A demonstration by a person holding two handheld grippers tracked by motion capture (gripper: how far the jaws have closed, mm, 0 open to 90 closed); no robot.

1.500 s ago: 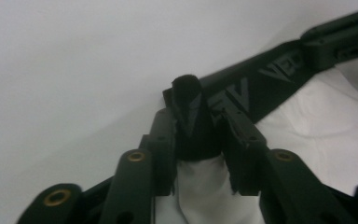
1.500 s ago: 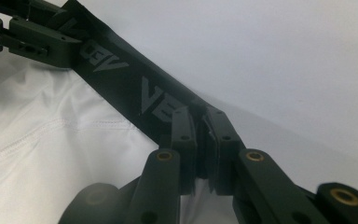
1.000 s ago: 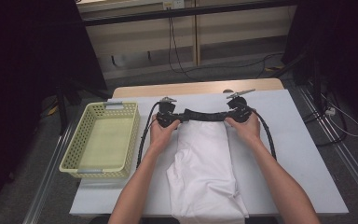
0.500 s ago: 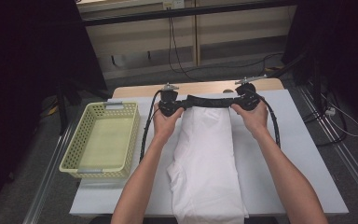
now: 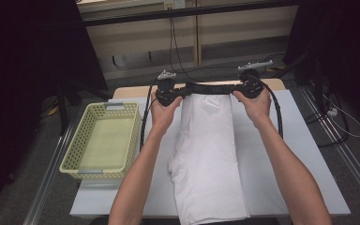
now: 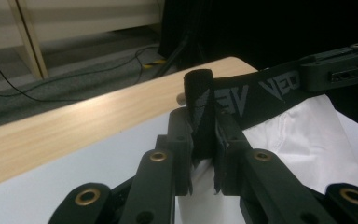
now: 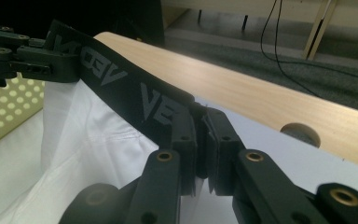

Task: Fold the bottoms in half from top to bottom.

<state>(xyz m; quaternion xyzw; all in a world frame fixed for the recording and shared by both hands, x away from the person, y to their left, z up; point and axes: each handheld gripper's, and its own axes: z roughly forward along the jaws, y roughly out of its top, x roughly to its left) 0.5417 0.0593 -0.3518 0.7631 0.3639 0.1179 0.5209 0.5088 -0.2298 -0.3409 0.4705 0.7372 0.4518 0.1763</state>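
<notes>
left gripper (image 6: 204,154) and right gripper (image 7: 200,144) each clamped on an end of the black elastic waistband (image 5: 209,87) of white soft cloth shorts (image 5: 208,154), stretched at the table's far edge; light, limp, best gripped at waistband.

Each of the 2 black grippers, the left gripper (image 5: 169,93) and the right gripper (image 5: 248,84), carries a grey three-cornered plate on top, trails a black cable, and shows brass-ringed screw holes along its jointed jaws; the person's forearms are bare, sleeveless.
</notes>
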